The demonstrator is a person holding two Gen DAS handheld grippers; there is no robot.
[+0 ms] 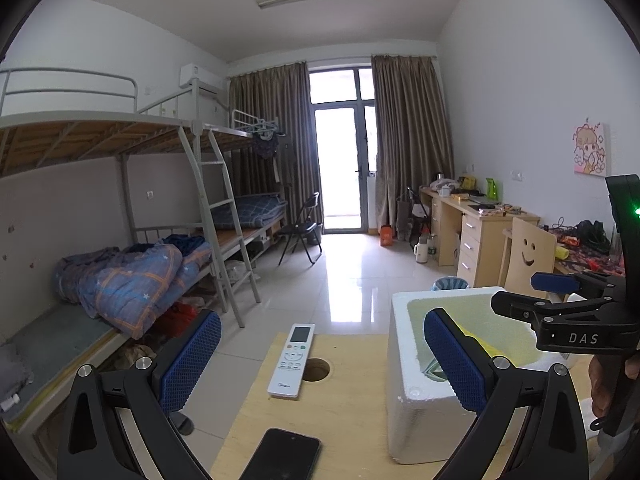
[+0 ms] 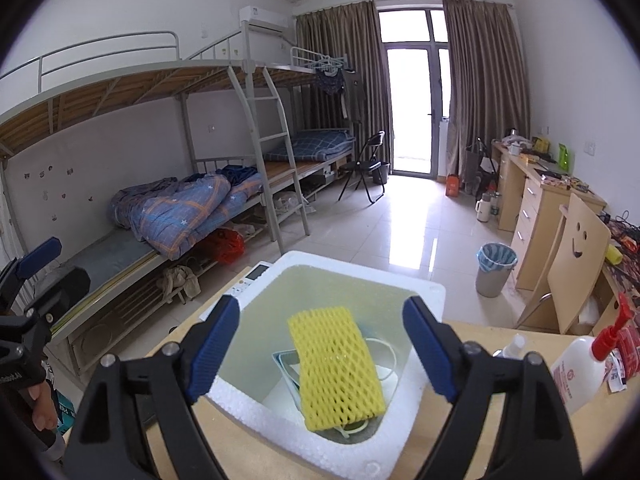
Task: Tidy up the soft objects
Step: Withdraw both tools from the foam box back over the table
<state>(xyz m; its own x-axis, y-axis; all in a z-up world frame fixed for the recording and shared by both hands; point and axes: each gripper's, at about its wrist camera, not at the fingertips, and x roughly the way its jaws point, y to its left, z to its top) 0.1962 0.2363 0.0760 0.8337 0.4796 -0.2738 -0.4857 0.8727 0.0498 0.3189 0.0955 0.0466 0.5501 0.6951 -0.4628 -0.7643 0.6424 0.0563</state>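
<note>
1. Your right gripper (image 2: 322, 354) had its jaws spread wide with nothing between the blue pads; it hung over the open white foam box (image 2: 424, 296) at lower centre of the right wrist view.
2. The yellow foam net sleeve (image 2: 336, 364) lay inside that box, clear of both pads, resting tilted across a light blue-edged item and a pale looped cord that I could not identify.
3. Your left gripper (image 1: 322, 360) also had its jaws apart and held nothing; its pads framed the lower middle of the left wrist view.
4. Between those left pads, farther off, a white remote control (image 1: 291, 360) lay on the wooden table (image 1: 352, 420) beside a round hole in the tabletop.
5. A dark phone (image 1: 286, 454) lay at the bottom edge of that view, near the left gripper.
6. In the left wrist view the foam box stood at lower right, with a strip of the yellow sleeve showing over its rim behind the right-hand pad.
7. A white pump bottle with a red top (image 2: 584, 372) stood on the table at the right edge of the right wrist view, just beside the box.
8. Bunk beds with a rumpled blue quilt (image 2: 180, 208) filled the left of both views.
</note>
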